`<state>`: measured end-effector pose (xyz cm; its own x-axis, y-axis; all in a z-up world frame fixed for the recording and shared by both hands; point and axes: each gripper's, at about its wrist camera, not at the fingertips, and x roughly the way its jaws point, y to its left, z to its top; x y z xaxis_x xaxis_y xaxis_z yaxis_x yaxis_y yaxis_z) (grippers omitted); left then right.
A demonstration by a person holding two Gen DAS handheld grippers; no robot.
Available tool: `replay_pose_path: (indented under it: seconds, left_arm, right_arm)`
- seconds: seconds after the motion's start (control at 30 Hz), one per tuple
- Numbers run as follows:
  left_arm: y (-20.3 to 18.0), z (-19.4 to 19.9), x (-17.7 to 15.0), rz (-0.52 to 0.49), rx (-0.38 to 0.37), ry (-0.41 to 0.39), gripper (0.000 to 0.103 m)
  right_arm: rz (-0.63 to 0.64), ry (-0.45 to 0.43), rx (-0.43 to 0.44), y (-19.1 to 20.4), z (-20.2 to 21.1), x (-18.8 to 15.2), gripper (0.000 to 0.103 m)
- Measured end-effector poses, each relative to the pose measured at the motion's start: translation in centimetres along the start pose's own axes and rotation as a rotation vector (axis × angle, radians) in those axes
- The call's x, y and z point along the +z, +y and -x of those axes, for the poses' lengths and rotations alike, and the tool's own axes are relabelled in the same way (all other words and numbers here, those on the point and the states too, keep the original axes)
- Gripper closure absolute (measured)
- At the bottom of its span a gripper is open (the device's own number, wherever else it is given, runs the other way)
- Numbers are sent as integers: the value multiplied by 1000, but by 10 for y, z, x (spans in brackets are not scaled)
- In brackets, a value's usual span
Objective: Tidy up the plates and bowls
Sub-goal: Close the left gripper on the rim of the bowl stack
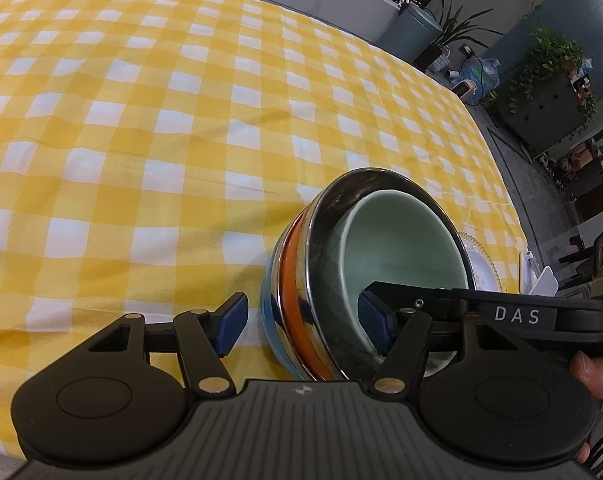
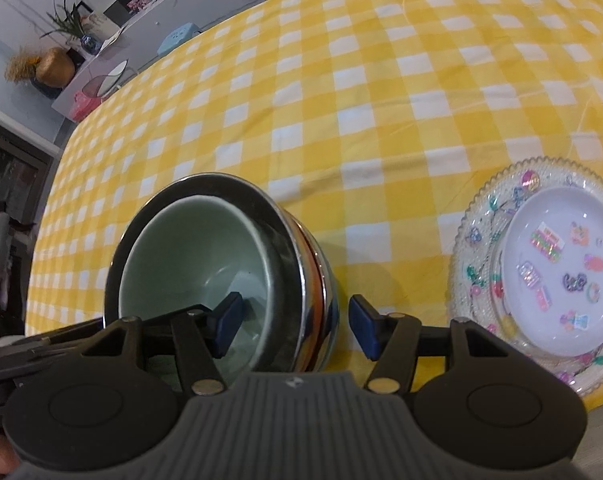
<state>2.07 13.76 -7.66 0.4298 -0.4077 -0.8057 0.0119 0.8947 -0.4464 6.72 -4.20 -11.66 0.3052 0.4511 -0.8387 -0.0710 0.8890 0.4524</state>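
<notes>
A stack of bowls rests on the yellow checked tablecloth (image 1: 181,120). A pale green bowl (image 1: 401,248) sits in a steel bowl (image 1: 321,280), over an orange bowl and a blue one. My left gripper (image 1: 303,312) is open and straddles the stack's wall, one pad outside and one inside the green bowl, with small gaps showing. My right gripper (image 2: 295,312) is open and straddles the opposite wall of the stack (image 2: 205,256) the same way. Its black finger (image 1: 401,290) shows in the left wrist view.
A beaded glass plate (image 2: 473,240) with a white sticker-covered plate (image 2: 561,272) on it lies to the right of the bowls, near the table's front edge. The cloth beyond the bowls is bare. Shelves and plants stand past the table's edges.
</notes>
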Motion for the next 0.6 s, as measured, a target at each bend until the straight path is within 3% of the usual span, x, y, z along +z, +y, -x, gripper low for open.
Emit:
replay_pose_path:
  seconds: [0.23, 0.4, 0.6]
  left_arm:
    - [1, -4, -1, 20, -29, 15, 38]
    - [-1, -3, -1, 15, -27, 11, 38]
    - [-3, -3, -1, 12, -2, 14, 46]
  right_arm:
    - [-31, -11, 32, -5, -1, 1, 50]
    - [-31, -15, 29, -7, -1, 0, 51]
    - [-36, -16, 31, -9, 4, -1, 56]
